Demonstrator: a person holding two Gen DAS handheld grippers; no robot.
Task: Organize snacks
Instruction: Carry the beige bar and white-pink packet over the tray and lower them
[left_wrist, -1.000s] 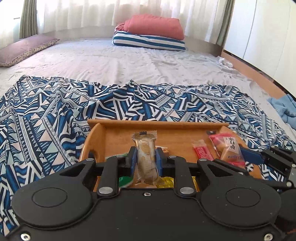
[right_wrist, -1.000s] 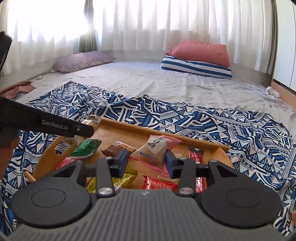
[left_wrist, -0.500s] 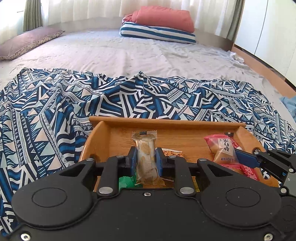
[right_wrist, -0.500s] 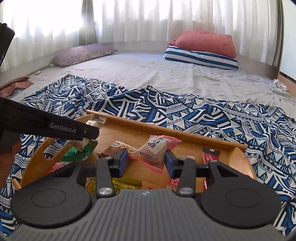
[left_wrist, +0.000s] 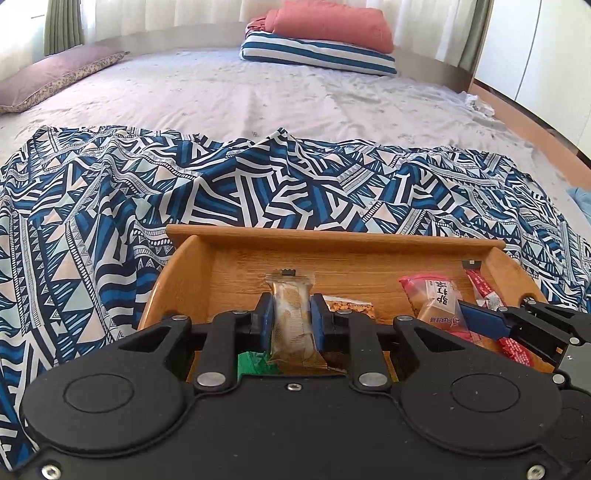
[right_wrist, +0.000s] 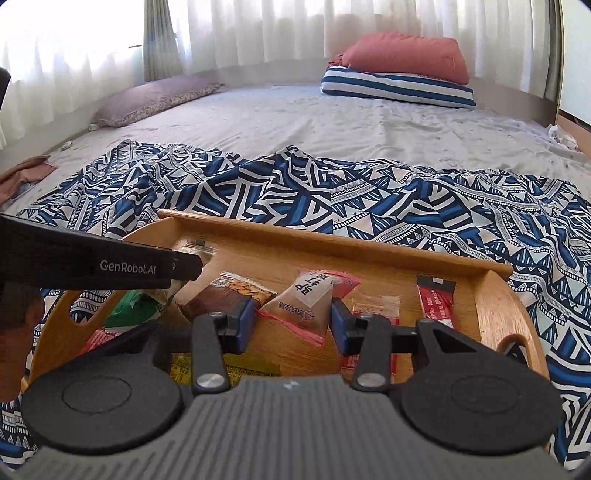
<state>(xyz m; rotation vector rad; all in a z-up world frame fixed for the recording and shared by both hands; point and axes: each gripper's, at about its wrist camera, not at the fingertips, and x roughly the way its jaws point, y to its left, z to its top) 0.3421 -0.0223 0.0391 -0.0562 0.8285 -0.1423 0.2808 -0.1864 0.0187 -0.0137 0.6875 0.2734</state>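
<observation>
On a bed, a wooden tray (left_wrist: 207, 266) holds snack packets. The left gripper (left_wrist: 291, 317) has its fingers clamped on a clear-wrapped biscuit bar (left_wrist: 290, 321) above the tray. The right gripper (right_wrist: 293, 319) has its fingers pressing a pink-edged snack packet (right_wrist: 310, 299).

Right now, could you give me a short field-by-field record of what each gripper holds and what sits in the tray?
left gripper: shut on tan wafer packet, over the tray
right gripper: shut on pink-edged cake packet
tray: wooden, on the patterned blue cloth
tray contents: peanut packet, green packet, red stick packet, yellow packet
</observation>
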